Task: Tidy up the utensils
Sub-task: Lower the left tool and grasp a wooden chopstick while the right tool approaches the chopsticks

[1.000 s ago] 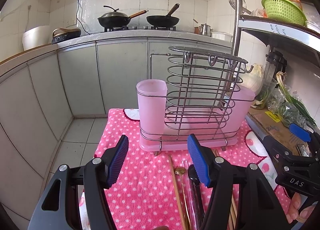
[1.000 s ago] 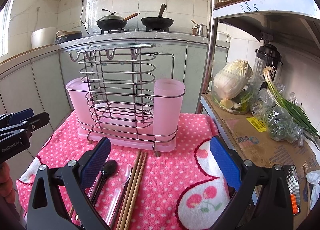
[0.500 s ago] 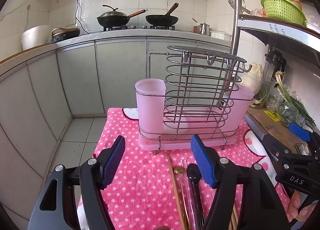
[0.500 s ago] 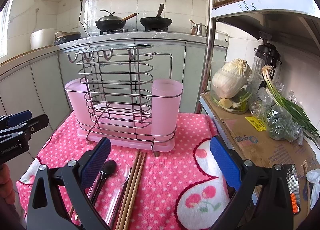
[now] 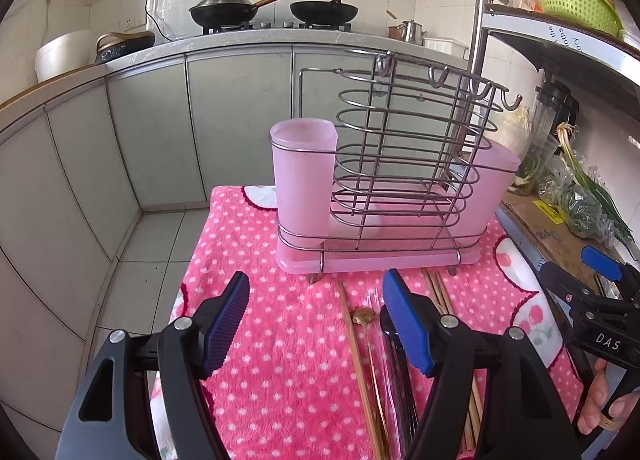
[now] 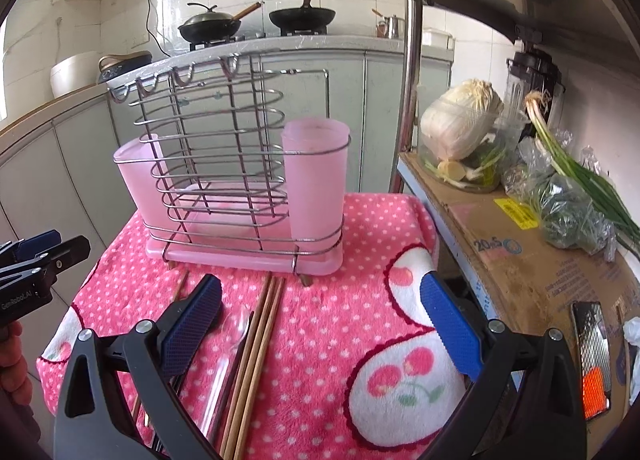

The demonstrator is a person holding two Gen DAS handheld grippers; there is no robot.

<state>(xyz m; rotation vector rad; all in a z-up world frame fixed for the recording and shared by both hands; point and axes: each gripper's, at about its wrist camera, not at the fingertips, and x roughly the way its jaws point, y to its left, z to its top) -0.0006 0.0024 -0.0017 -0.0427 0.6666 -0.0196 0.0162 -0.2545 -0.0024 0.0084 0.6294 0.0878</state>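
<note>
- Chopsticks (image 6: 256, 344): a bundle of thin wooden sticks, laid lengthwise on the cloth just in front of the rack. Judged light, stiff and apt to roll; best taken near the middle, across the bundle.
- Clear spoon (image 6: 230, 348): laid beside the chopsticks, touching or nearly so. Judged light, smooth and slippery; the handle is the place to grip.
- Dark spoon (image 5: 394, 336): largely hidden behind a pad of the left gripper.
- Rack (image 6: 224, 164): wire frame on a pink tray, with a pink cup (image 6: 316, 180) at each end; both cups appear empty.
- Left gripper (image 5: 316, 324): fingers have just been spread wide; nothing is held between them.
- Right gripper (image 6: 320, 324): fingers wide apart, nothing held.
- Surface: pink dotted cloth (image 6: 328, 300), fluffy and soft; thin items may sink in and be hard to pinch.
- Room: a kitchen, with grey cabinets (image 5: 240, 116), pans (image 5: 224, 12) on the stove and a shelf of greens (image 6: 576, 188) at the right.
</note>
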